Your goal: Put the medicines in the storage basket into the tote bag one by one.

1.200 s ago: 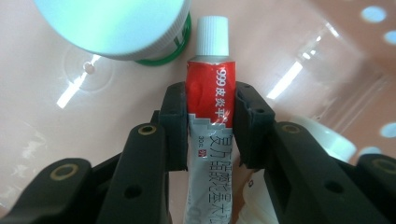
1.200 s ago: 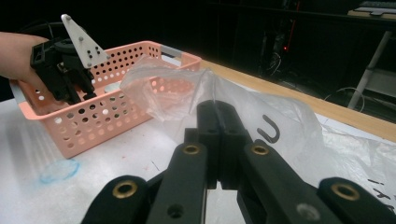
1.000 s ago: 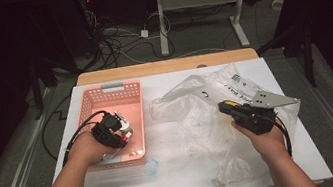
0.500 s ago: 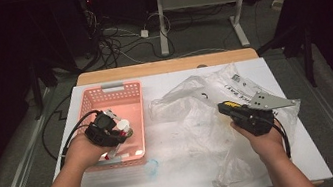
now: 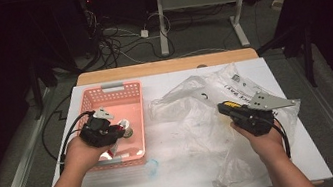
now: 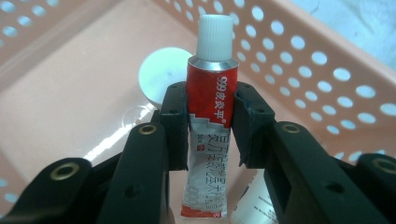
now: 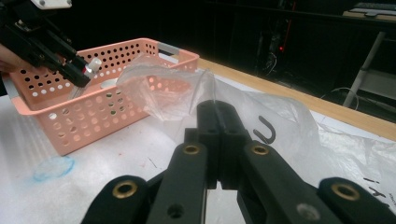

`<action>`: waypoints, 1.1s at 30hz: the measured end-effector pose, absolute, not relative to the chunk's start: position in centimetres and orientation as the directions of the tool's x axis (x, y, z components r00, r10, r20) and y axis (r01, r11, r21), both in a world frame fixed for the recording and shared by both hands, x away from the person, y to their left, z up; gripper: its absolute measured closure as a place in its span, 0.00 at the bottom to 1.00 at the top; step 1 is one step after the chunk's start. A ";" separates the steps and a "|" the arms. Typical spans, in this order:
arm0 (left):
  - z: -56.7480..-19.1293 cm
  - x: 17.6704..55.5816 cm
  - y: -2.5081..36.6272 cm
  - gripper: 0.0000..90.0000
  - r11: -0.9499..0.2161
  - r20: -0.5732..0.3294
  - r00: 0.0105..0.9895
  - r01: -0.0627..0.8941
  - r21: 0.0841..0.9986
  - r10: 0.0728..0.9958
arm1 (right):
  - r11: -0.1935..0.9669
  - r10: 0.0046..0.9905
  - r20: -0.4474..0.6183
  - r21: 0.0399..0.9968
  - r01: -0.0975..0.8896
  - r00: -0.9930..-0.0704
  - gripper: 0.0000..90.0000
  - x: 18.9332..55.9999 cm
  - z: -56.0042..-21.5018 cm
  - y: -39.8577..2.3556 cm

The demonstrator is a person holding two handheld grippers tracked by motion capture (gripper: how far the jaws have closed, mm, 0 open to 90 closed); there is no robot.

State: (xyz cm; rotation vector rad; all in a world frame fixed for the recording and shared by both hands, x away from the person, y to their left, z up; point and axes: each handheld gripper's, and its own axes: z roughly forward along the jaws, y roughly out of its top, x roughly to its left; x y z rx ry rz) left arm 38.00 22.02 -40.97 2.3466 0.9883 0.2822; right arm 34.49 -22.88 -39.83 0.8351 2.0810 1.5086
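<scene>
My left gripper point(image 6: 211, 100) is shut on a red-and-white ointment tube point(image 6: 212, 93) with a white ribbed cap, holding it by its upper body. It hangs over the pink perforated basket point(image 5: 111, 91) at the table's left; in the high view the gripper point(image 5: 119, 131) is above the basket's near half. A white round lid point(image 6: 159, 79) lies on the basket floor. My right gripper point(image 7: 215, 109) is shut, pinching a fold of the clear plastic bag point(image 7: 168, 88). The crumpled bag point(image 5: 196, 101) spreads across the table's middle and right, with the right gripper point(image 5: 221, 108) at its near side.
Another tube's end point(image 6: 247, 205) lies in the basket under my jaws. A faint blue ring mark point(image 5: 152, 166) sits on the white tabletop in front of the basket. A wooden strip point(image 5: 165, 66) edges the far side. Cables and a desk frame stand on the floor beyond.
My left gripper has risen slightly and drifted left over the basket with the tube in its jaws. The right hand and the bag have stayed put.
</scene>
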 end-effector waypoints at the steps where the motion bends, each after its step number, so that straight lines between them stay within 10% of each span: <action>1: -40.9 37.8 22.1 0.74 -0.543 -0.035 0.696 0.589 0.599 0.717 | 0.222 0.689 0.004 0.951 0.216 -0.725 1.00 34.5 -39.8 -22.9; 33: -39.9 34.6 24.2 0.74 -0.280 -0.102 0.618 0.490 0.825 0.780 | 0.231 0.685 -0.019 0.954 0.192 -0.728 1.00 33.9 -39.5 -22.6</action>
